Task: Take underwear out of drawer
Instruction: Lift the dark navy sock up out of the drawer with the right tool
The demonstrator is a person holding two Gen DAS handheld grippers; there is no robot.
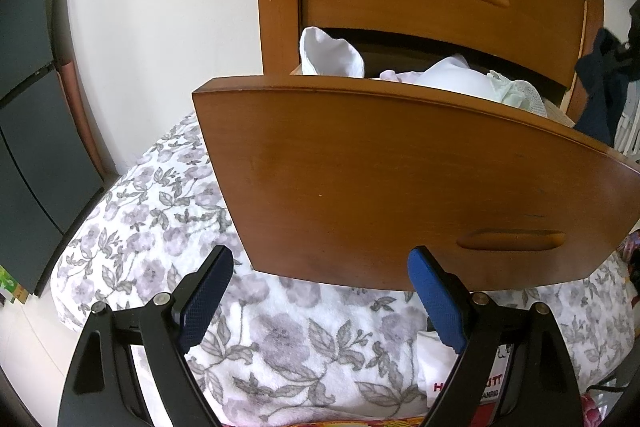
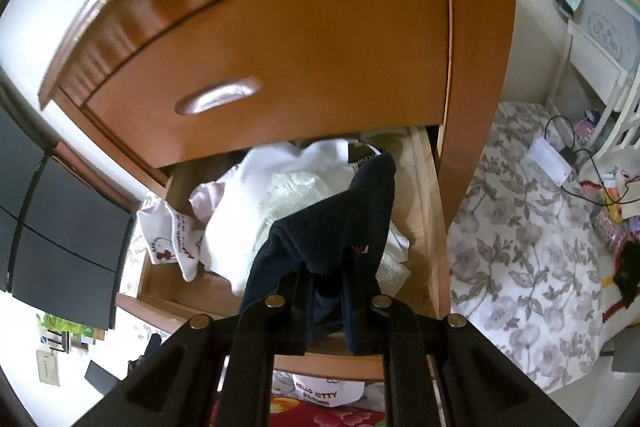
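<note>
Right claw clenched on navy underwear, lifting it above the open drawer; left claw released, idle. Next: pull clear of whites.

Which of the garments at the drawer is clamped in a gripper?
The navy garment, the only dark one, pinched by the right gripper; the white pieces lie loose in the drawer.
</note>
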